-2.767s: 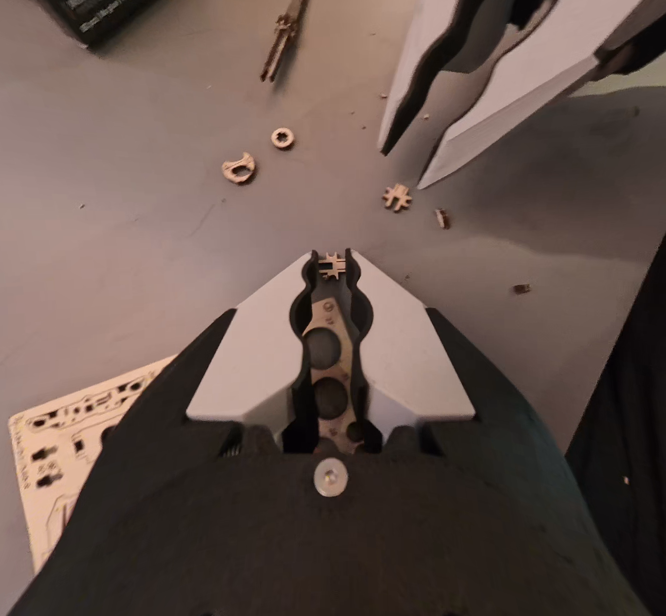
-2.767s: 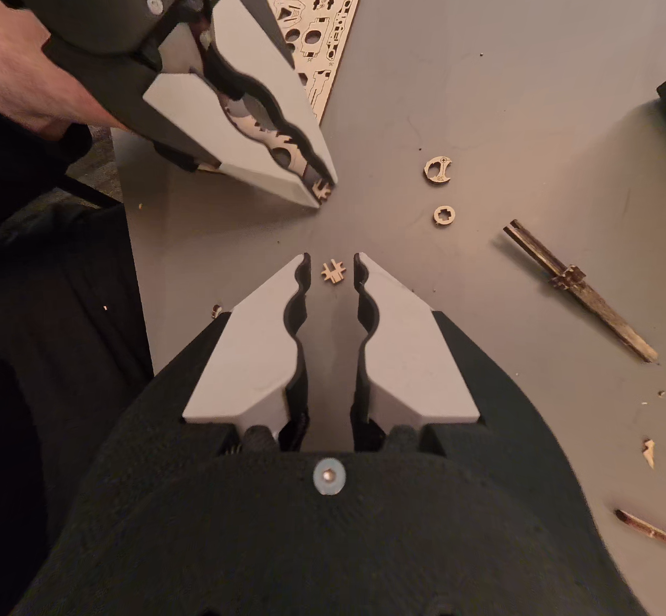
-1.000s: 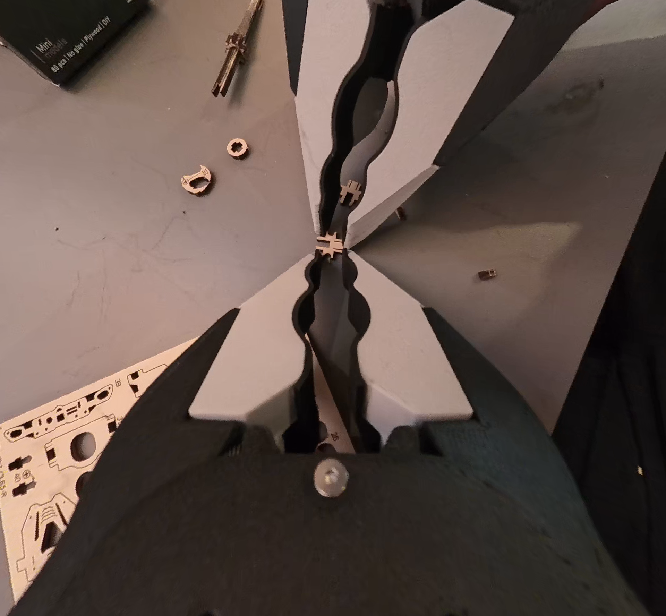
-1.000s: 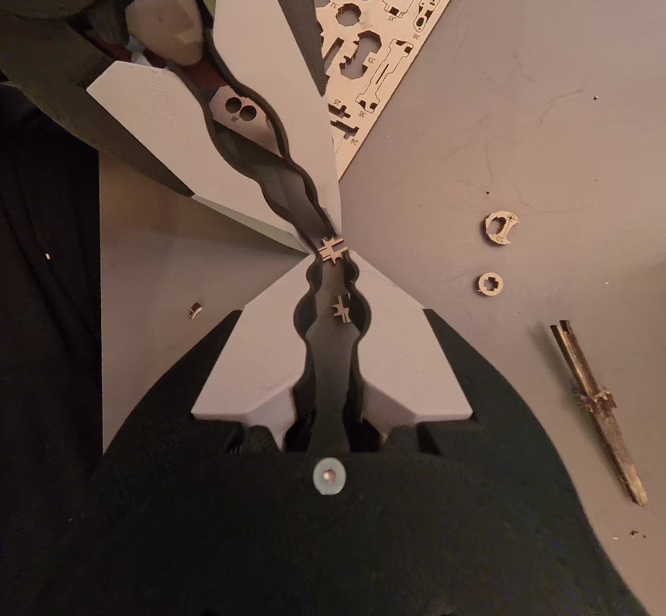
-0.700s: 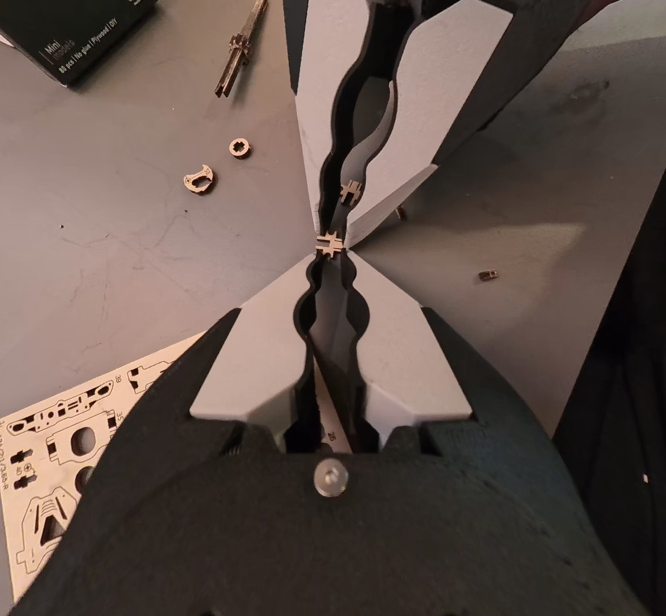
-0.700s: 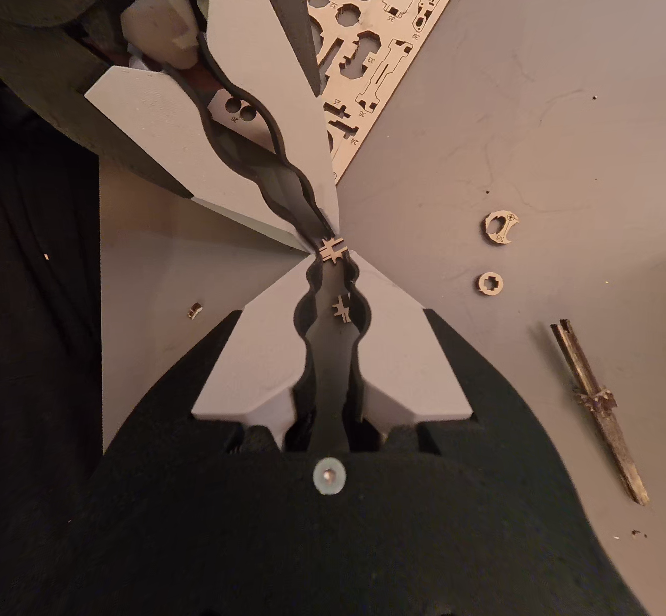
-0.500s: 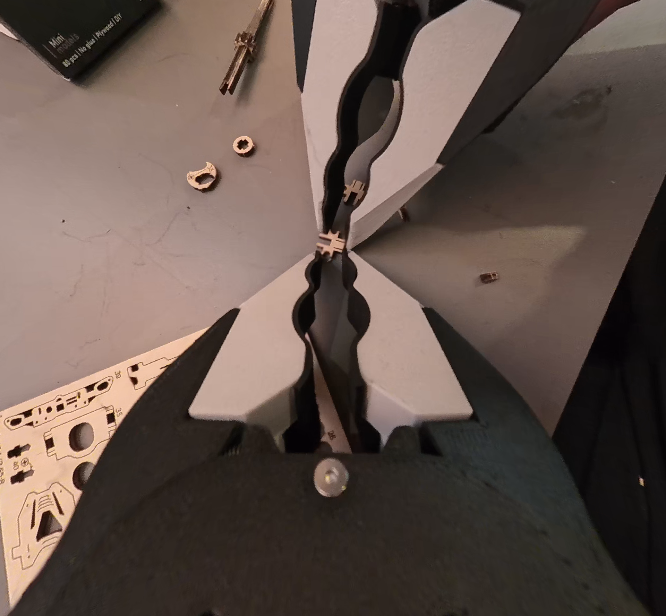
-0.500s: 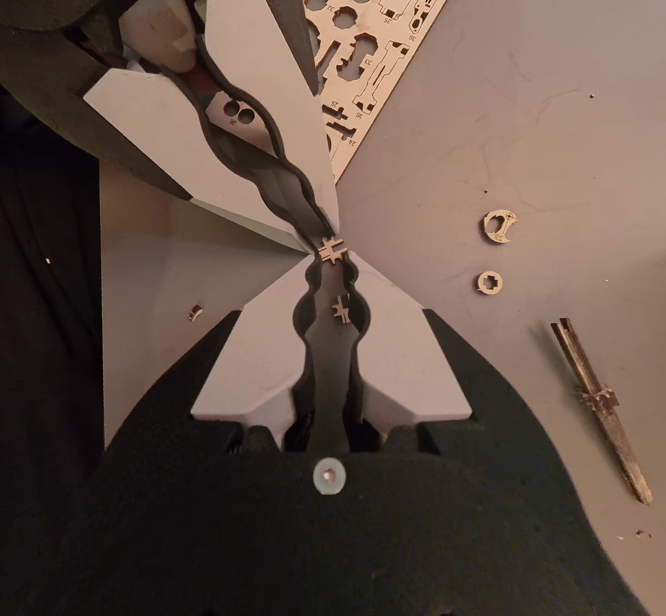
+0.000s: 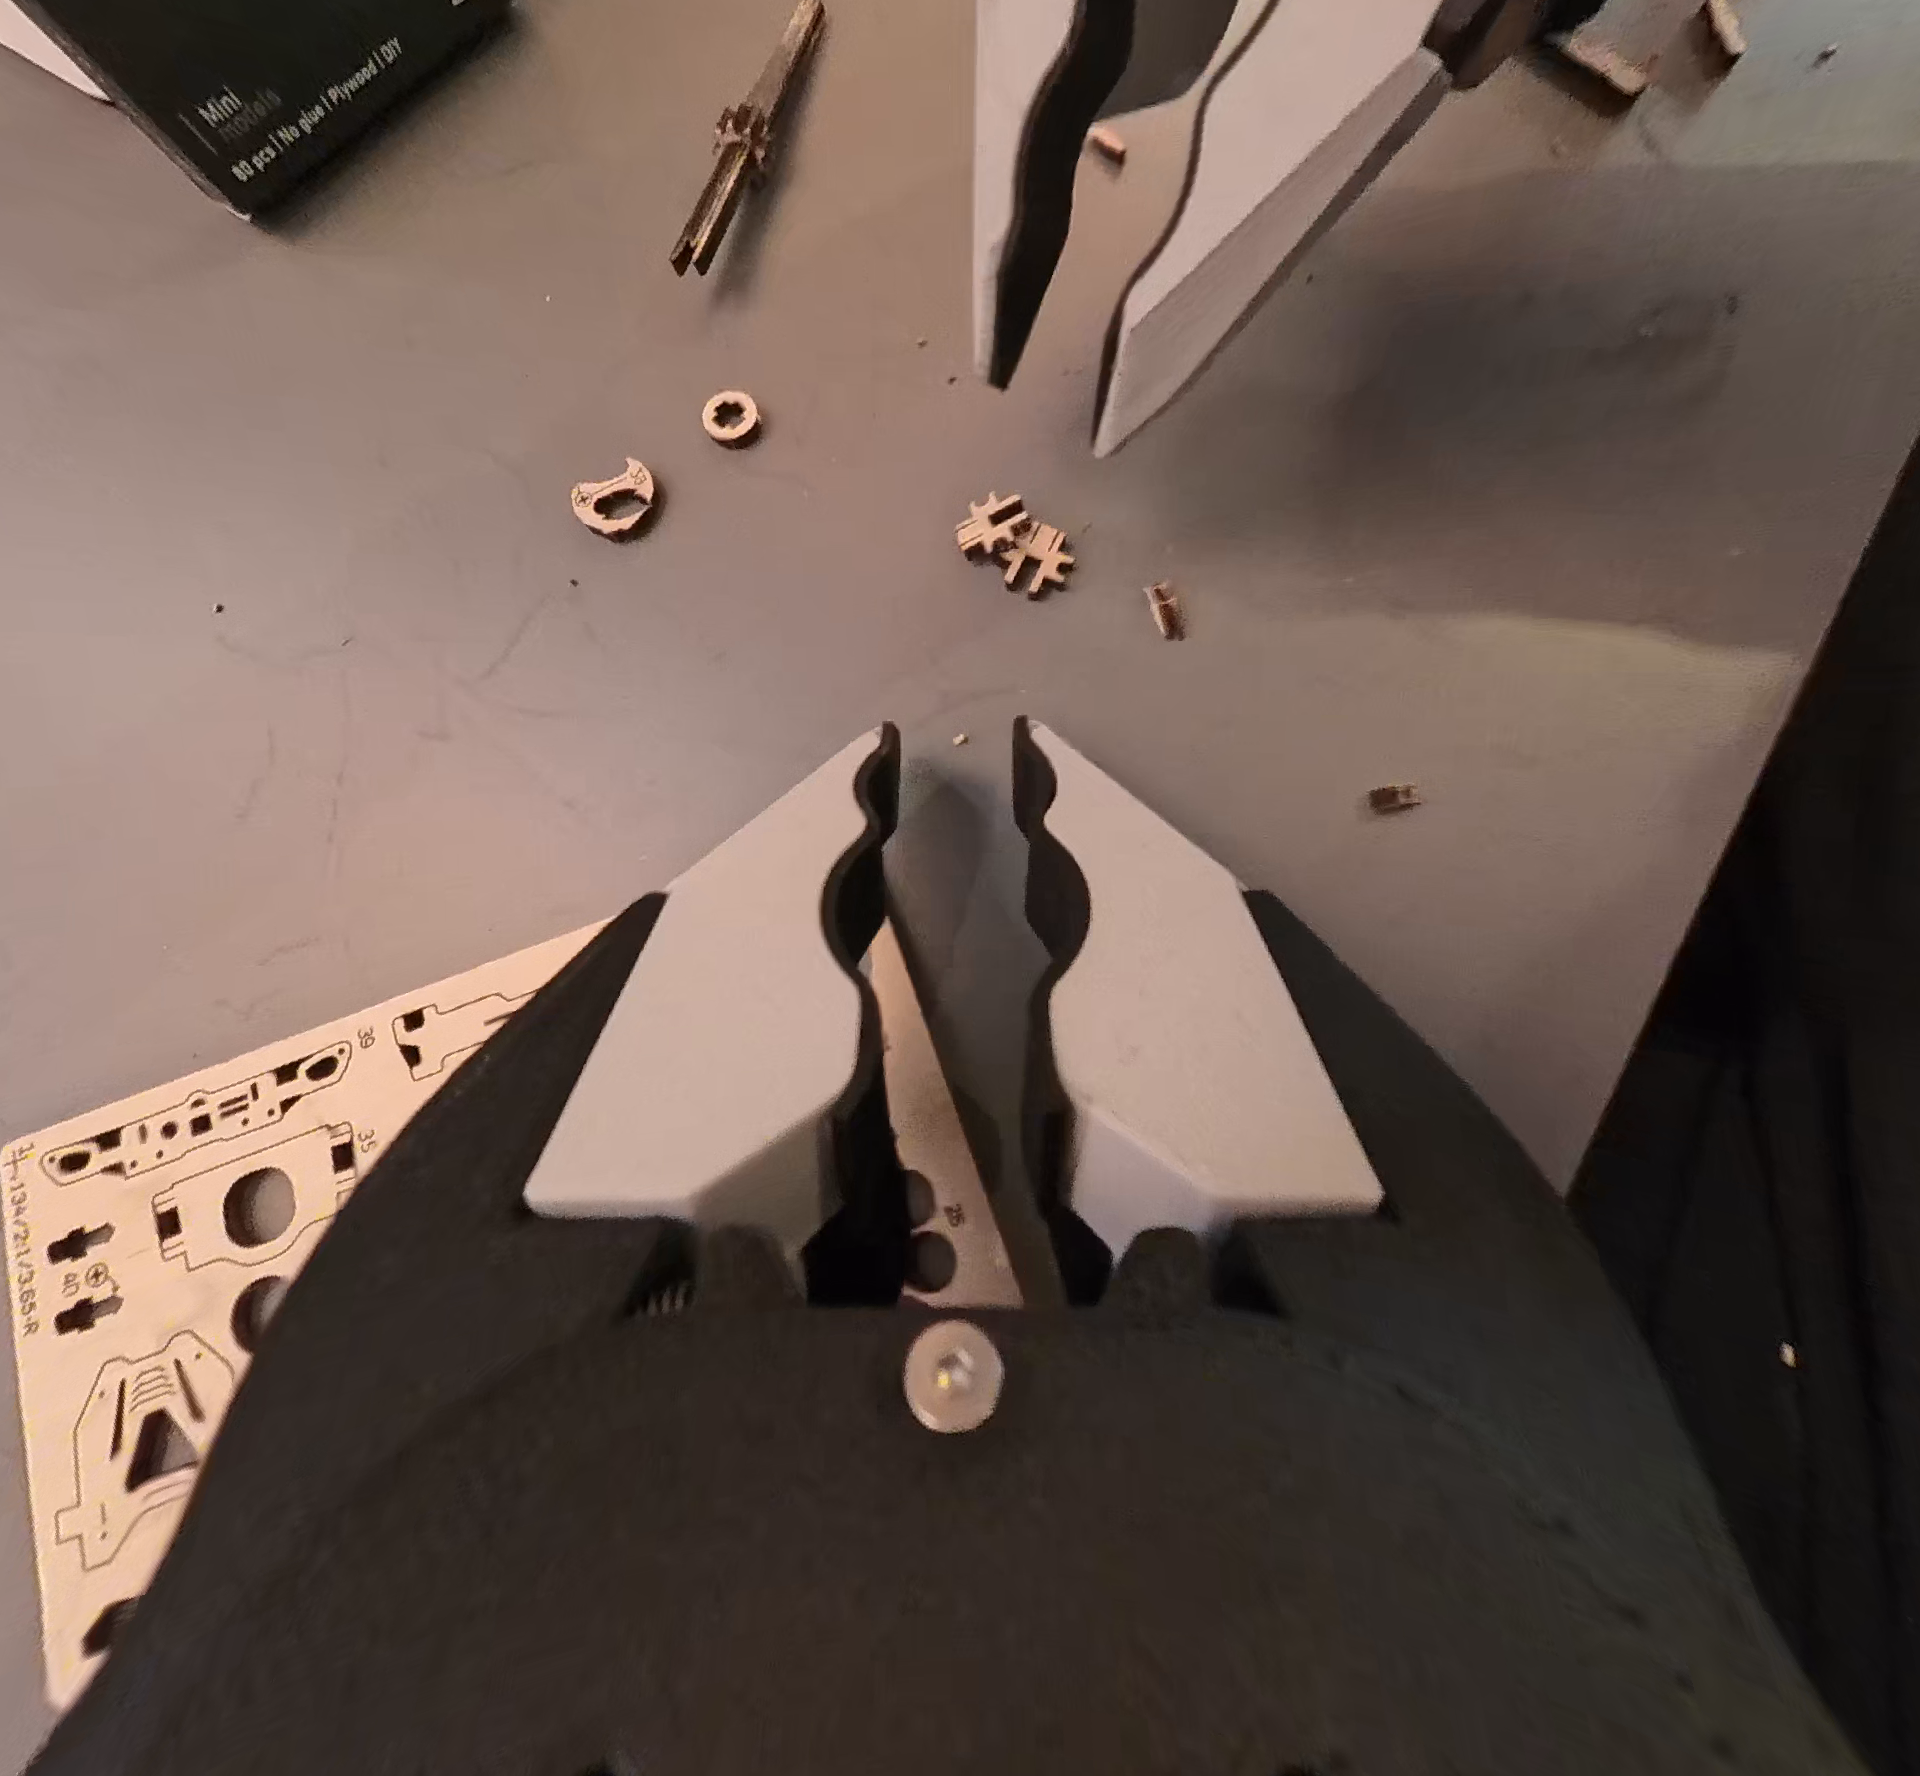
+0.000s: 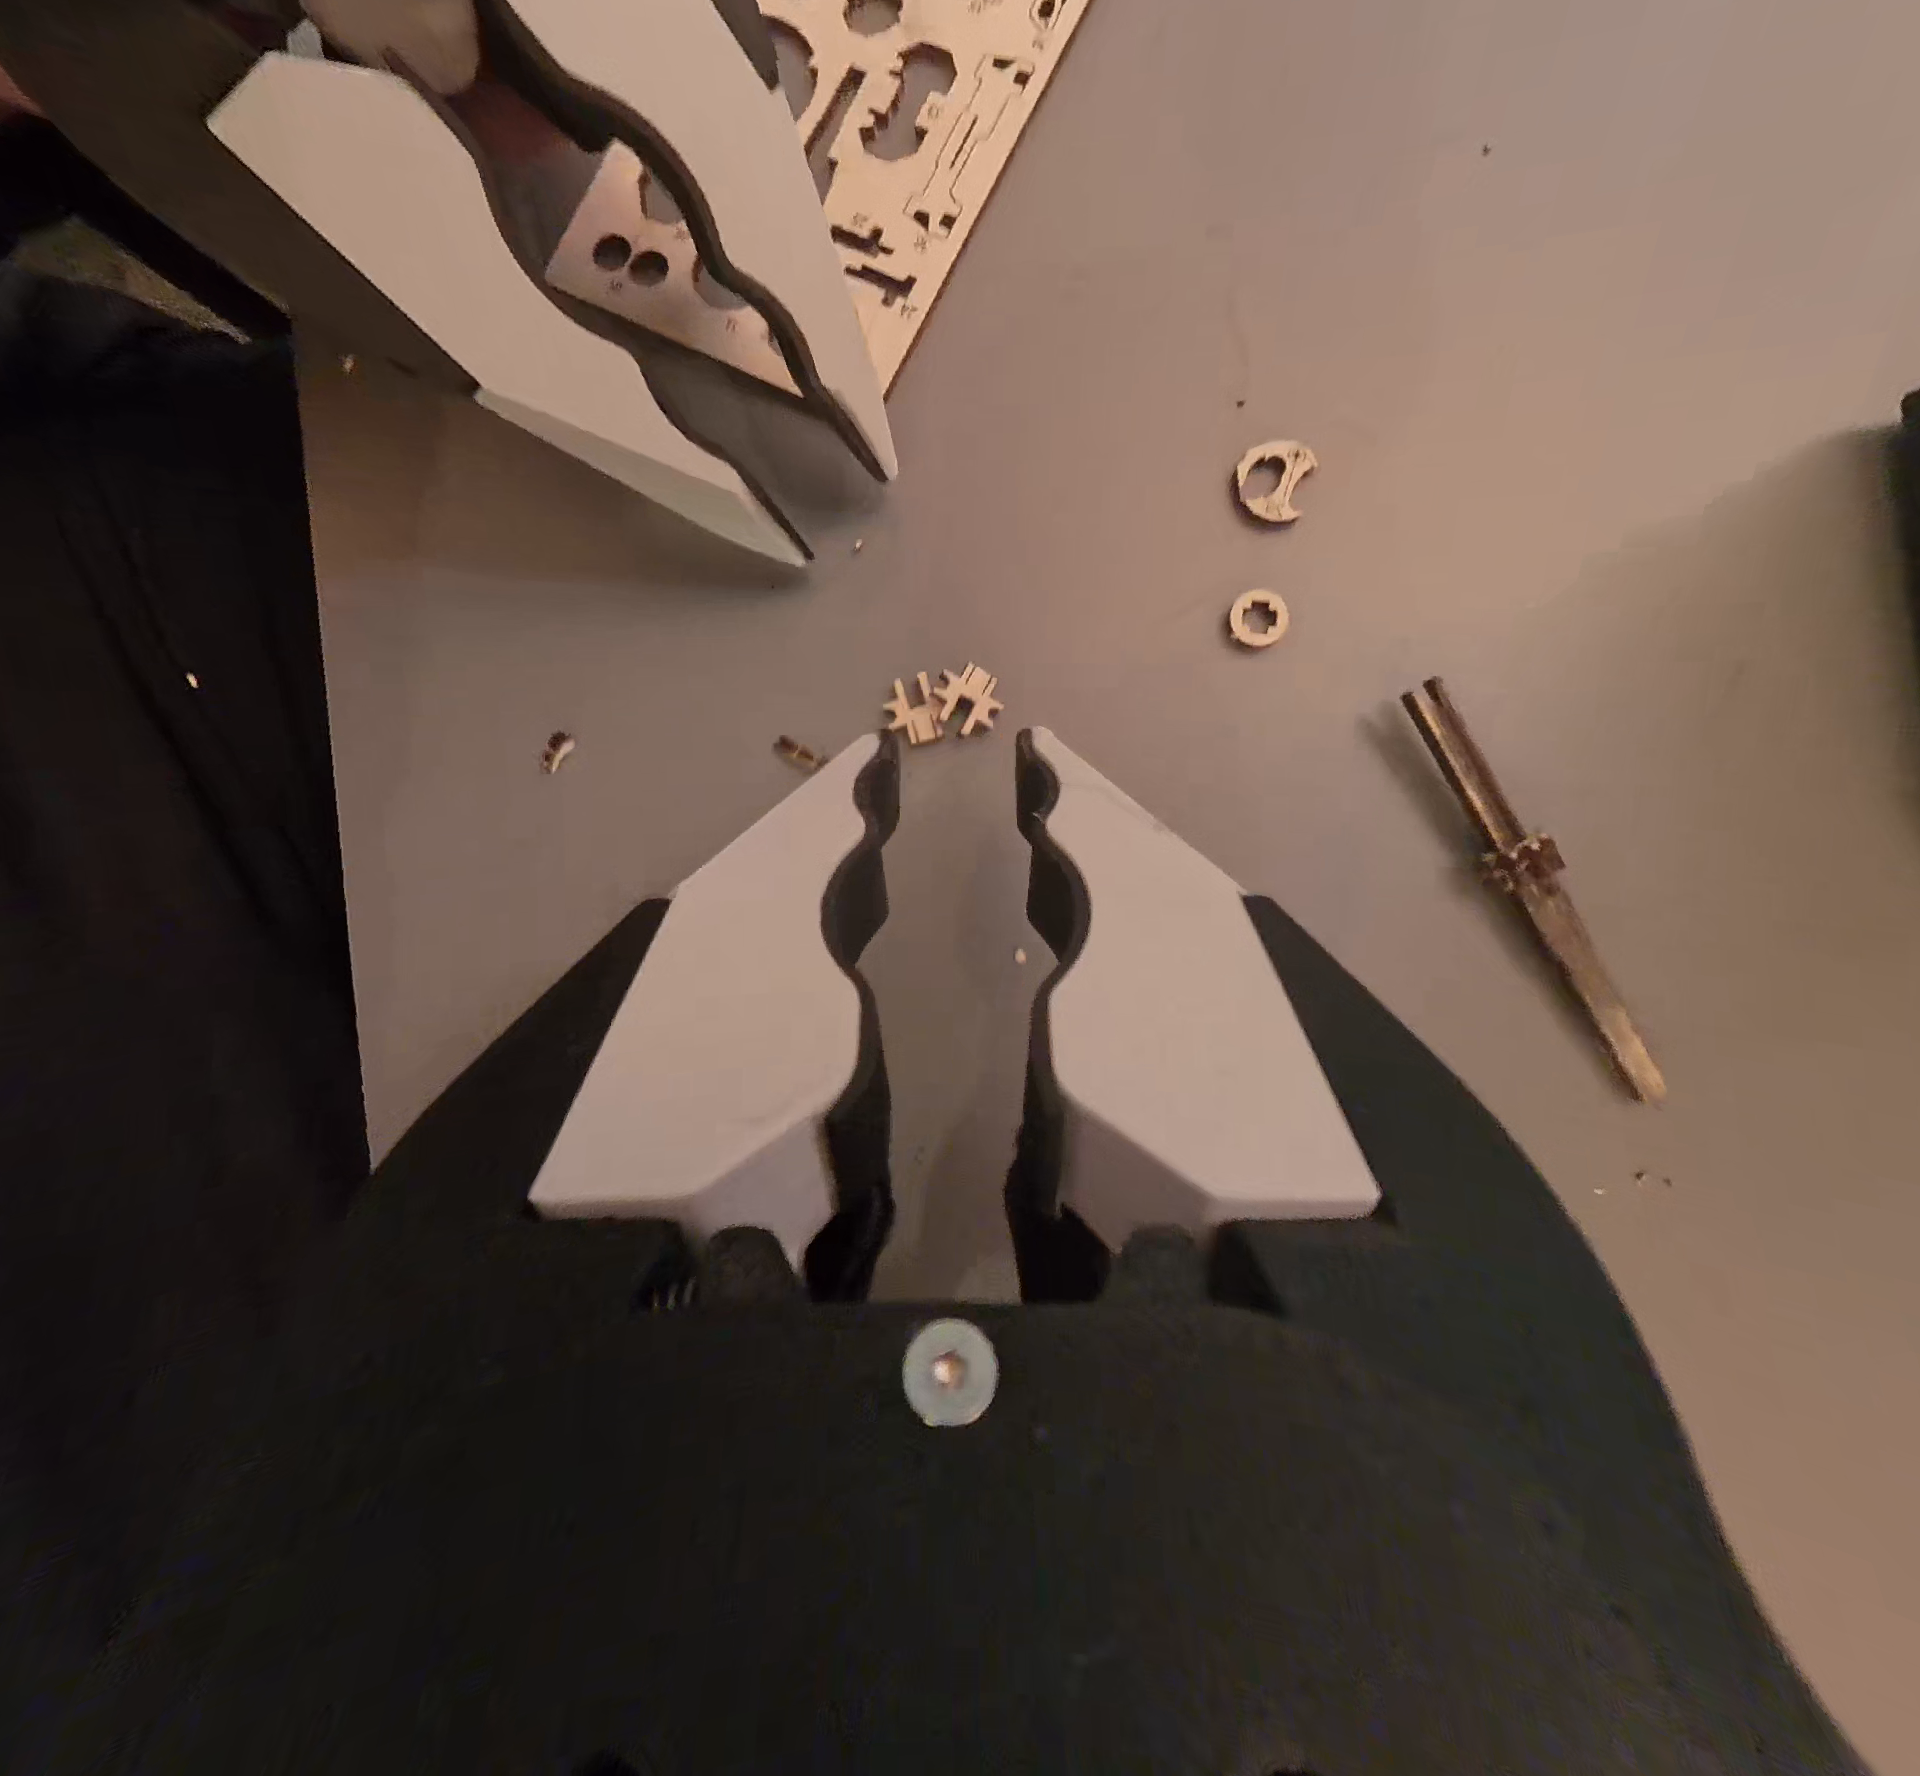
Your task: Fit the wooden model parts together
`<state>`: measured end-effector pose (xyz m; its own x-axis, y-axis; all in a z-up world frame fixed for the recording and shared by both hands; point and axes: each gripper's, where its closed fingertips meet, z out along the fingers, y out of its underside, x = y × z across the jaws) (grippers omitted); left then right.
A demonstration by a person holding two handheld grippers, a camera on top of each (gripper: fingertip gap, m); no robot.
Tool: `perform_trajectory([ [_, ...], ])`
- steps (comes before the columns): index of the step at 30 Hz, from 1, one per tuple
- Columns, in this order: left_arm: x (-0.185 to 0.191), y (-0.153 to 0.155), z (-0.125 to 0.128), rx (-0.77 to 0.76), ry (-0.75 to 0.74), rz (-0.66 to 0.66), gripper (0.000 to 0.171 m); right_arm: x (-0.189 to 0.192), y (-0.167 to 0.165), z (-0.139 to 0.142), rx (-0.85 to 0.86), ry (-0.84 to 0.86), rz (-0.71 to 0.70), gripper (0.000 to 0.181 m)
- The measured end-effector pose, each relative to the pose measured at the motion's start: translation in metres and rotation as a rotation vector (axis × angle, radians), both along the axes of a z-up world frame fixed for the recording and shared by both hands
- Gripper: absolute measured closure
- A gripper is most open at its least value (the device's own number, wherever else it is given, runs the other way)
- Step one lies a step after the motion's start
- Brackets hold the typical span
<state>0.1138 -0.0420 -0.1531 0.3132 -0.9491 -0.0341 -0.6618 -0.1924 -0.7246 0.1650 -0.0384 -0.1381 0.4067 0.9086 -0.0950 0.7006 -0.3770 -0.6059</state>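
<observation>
Grey worktop (image 9: 312, 687) carries two tiny cross pieces (image 10: 943, 704), touching. Both your left tool (image 9: 954, 739) and right tool (image 10: 951, 752) gape empty. Nudge them carelessly and they'll skitter among the scraps.

Right gripper (image 10: 951, 739) jaws apart, two cross-shaped wooden pieces (image 10: 943, 705) touching, just ahead

Pale wooden parts (image 9: 1013, 544) — grey table (image 9: 364, 687)
</observation>
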Motion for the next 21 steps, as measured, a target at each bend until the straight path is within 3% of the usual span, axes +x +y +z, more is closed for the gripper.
perform_trajectory([
  [7, 0.017, -0.007, 0.005, 0.007, -0.017, -0.008, 0.153, 0.002, -0.003, -0.009, 0.024, -0.067, 0.013, 0.161],
  [13, 0.022, -0.010, -0.001, -0.001, 0.006, -0.011, 0.154, -0.006, 0.007, -0.018, -0.002, -0.058, -0.055, 0.154],
  [18, 0.021, -0.009, 0.000, 0.002, -0.003, -0.002, 0.154, -0.011, 0.007, -0.021, -0.060, -0.028, -0.075, 0.170],
  [21, 0.023, -0.010, -0.001, 0.002, 0.000, -0.009, 0.155, -0.009, 0.006, -0.020, -0.052, -0.034, -0.079, 0.170],
])
